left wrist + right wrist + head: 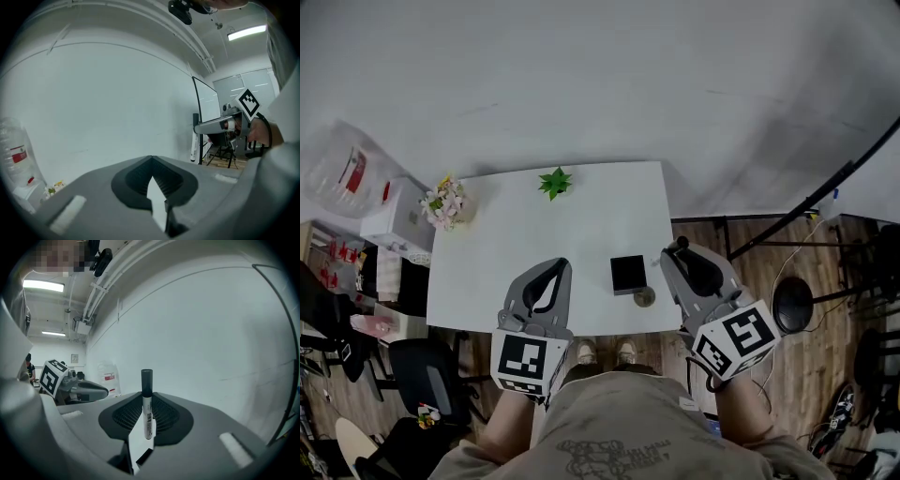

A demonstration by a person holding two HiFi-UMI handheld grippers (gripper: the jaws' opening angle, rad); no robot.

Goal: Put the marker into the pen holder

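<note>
Head view: right gripper forward, marker upright.

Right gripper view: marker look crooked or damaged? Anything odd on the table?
Nothing stands out. The marker stands upright, cap on, clamped in the right gripper. The pen holder sits upright on the table, with nothing spilled.

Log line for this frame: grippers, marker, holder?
left gripper: shut, empty | right gripper: shut on marker | pen holder: on table, marker not in it | stage: before insertion
</note>
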